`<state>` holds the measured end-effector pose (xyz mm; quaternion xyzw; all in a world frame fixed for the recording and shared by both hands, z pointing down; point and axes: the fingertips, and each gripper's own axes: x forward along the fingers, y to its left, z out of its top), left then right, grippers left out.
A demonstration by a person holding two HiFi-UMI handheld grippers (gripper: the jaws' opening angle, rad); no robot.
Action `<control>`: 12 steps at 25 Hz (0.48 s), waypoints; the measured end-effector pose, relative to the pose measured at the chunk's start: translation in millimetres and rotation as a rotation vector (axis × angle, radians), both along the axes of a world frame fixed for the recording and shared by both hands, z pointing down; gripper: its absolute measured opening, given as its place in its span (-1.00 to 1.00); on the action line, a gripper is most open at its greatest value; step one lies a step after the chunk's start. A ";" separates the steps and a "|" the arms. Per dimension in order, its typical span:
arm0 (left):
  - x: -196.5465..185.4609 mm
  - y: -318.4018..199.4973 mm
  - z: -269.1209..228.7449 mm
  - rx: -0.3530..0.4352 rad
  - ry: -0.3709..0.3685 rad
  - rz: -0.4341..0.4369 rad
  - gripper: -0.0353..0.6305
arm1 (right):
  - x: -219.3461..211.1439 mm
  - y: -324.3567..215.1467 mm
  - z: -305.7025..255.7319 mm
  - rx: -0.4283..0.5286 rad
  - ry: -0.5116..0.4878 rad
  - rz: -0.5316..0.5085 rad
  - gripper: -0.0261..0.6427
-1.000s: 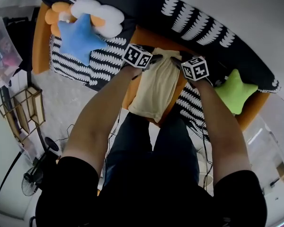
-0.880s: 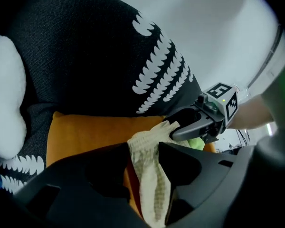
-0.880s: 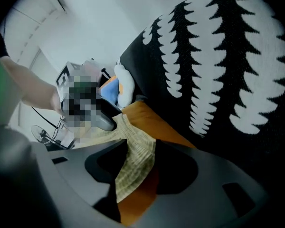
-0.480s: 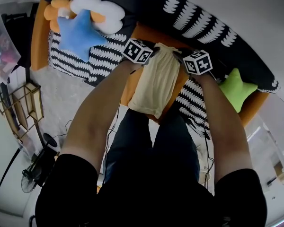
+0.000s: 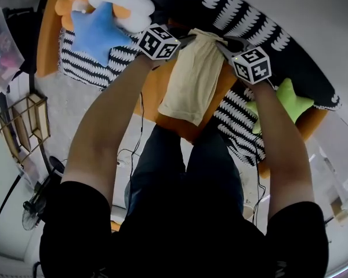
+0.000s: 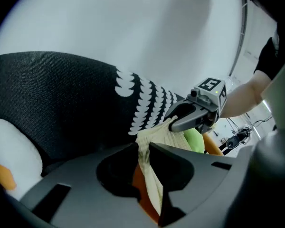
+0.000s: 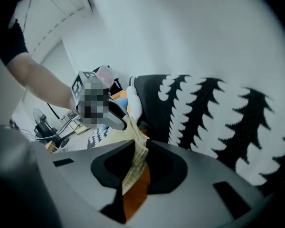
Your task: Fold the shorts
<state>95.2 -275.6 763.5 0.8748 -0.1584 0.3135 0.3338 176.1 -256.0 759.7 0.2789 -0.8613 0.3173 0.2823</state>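
The cream shorts (image 5: pixel 192 83) hang by their far edge above the orange seat (image 5: pixel 153 91); the near hem trails toward my knees. My left gripper (image 5: pixel 187 38) has just closed its jaws on the far left corner. In the left gripper view the cloth (image 6: pixel 154 175) is pinched between the left gripper (image 6: pixel 145 148) pads. My right gripper (image 5: pixel 225 44) has just closed on the far right corner. The right gripper view shows the right gripper (image 7: pixel 137 148) with the fabric (image 7: pixel 133 167) clamped in it. Each gripper view shows the other gripper across the stretched edge.
A black sofa back with white marks (image 5: pixel 249 16) curves behind the seat. A blue star pillow (image 5: pixel 98 33) and a white cloud pillow (image 5: pixel 119 4) lie at the left, a green star pillow (image 5: pixel 281 106) at the right. A wooden rack (image 5: pixel 23 126) stands on the floor at the left.
Both grippers shut on the shorts' far corners, then rose and moved toward the sofa back. The far edge has lifted off the seat and the cloth now hangs.
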 end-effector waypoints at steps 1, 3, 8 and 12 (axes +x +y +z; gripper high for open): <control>-2.0 2.6 -6.9 0.010 0.014 0.009 -0.64 | -1.9 2.2 -7.5 0.019 0.003 -0.012 -0.69; -7.8 11.8 -16.9 0.028 0.028 0.035 -0.64 | -7.1 12.3 -19.0 0.037 -0.001 -0.038 -0.69; -20.7 48.6 -28.3 0.044 0.023 0.112 -0.65 | -18.3 44.0 -37.6 0.094 0.021 -0.131 -0.70; -35.7 75.6 -32.7 0.064 0.009 0.131 -0.68 | -34.1 73.5 -51.7 0.120 0.033 -0.216 -0.70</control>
